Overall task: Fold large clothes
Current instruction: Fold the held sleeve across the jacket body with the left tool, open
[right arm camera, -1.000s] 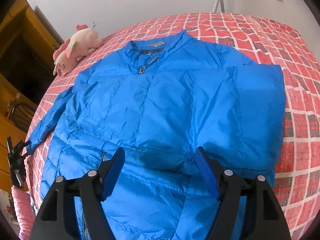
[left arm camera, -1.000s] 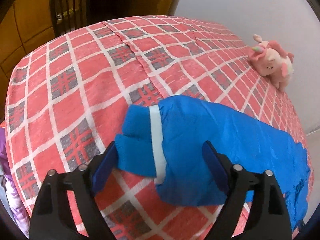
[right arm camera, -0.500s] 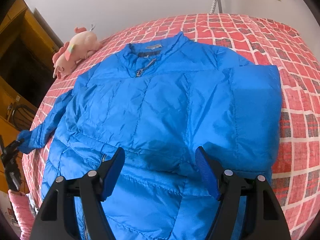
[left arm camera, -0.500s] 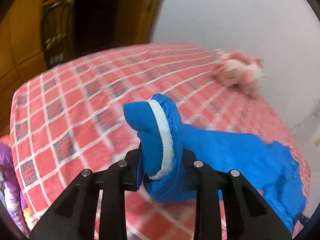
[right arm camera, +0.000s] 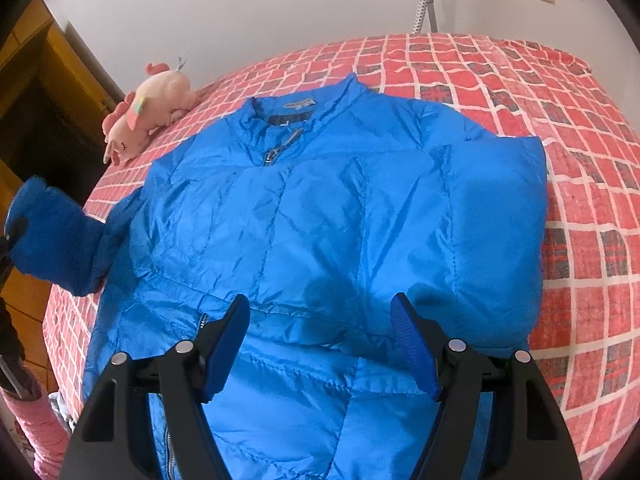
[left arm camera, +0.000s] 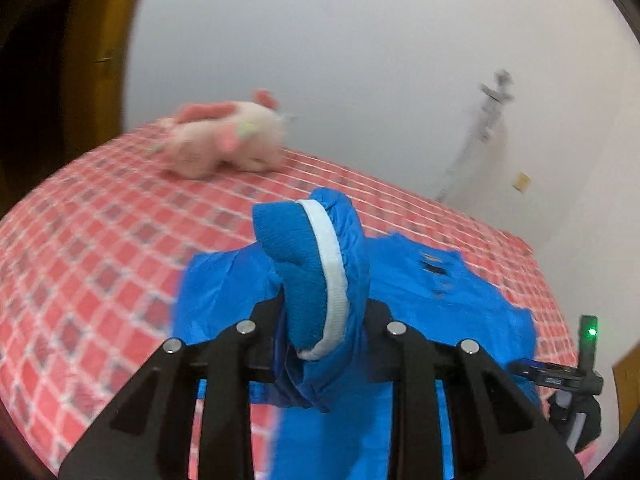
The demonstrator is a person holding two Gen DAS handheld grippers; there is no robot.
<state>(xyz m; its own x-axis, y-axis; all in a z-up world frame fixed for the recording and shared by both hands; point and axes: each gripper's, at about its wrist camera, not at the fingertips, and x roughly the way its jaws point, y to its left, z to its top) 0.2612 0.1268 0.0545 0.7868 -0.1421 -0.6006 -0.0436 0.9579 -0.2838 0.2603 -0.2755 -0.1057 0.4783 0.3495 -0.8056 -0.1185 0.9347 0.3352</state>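
Note:
A blue puffer jacket lies front up on the red checked bed, collar at the far side. Its right sleeve is folded over the body. My left gripper is shut on the left sleeve's cuff, blue knit with a white band, and holds it raised above the bed, over the jacket's left edge. The raised cuff also shows in the right wrist view. My right gripper is open and empty, hovering over the jacket's lower front.
A pink plush unicorn lies on the bed beyond the jacket's left shoulder; it also shows in the left wrist view. A white wall is behind the bed. Wooden furniture stands at the left.
My left gripper closed on the sleeve cuff, lifted it off the bed and swung it toward the jacket body. My right gripper stayed open and almost still.

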